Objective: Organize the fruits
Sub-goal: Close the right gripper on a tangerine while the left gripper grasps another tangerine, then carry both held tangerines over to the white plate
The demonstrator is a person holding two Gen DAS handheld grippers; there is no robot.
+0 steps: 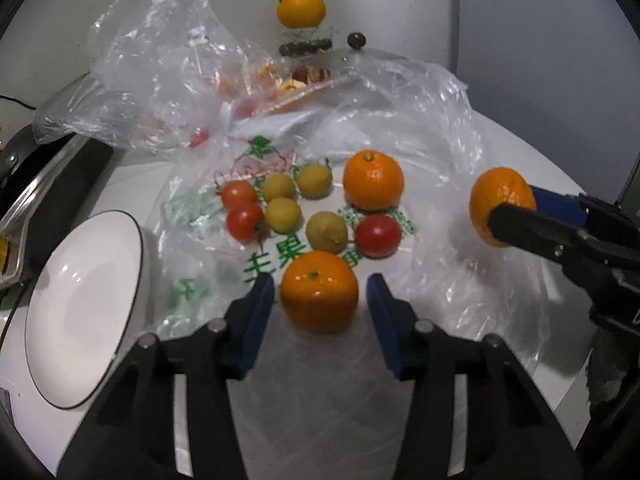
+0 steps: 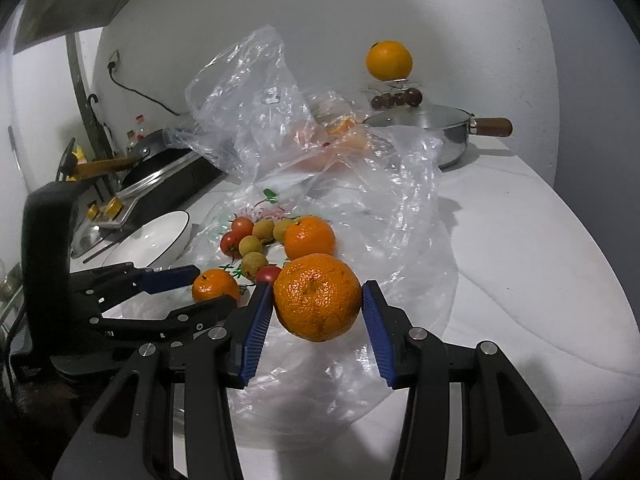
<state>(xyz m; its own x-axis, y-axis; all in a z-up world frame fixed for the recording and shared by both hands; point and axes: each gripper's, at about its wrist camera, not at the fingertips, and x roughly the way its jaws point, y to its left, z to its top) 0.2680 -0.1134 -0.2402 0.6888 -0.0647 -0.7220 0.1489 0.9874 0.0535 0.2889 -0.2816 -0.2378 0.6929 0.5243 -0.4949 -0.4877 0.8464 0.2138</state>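
Observation:
My left gripper (image 1: 320, 280) is shut on an orange (image 1: 319, 292) that rests on the flattened printed plastic bag (image 1: 280, 252), a blue pad on each side. Beyond it lie another orange (image 1: 373, 180), three cherry tomatoes (image 1: 378, 236) and several small yellow-brown fruits (image 1: 283, 215). My right gripper (image 2: 317, 286) is shut on a bigger orange (image 2: 318, 298) and holds it off the counter; the left wrist view shows the pair at the right (image 1: 516, 204). In the right wrist view the left gripper (image 2: 216, 285) sits low at the left.
A white bowl (image 1: 84, 308) with a dark rim stands left of the fruit. Crumpled clear bags (image 2: 256, 112) rise behind, partly hiding more fruit. At the back an orange (image 2: 389, 60) sits on a glass stand beside a lidded pan (image 2: 424, 128). A cooktop (image 2: 168, 176) is at the left.

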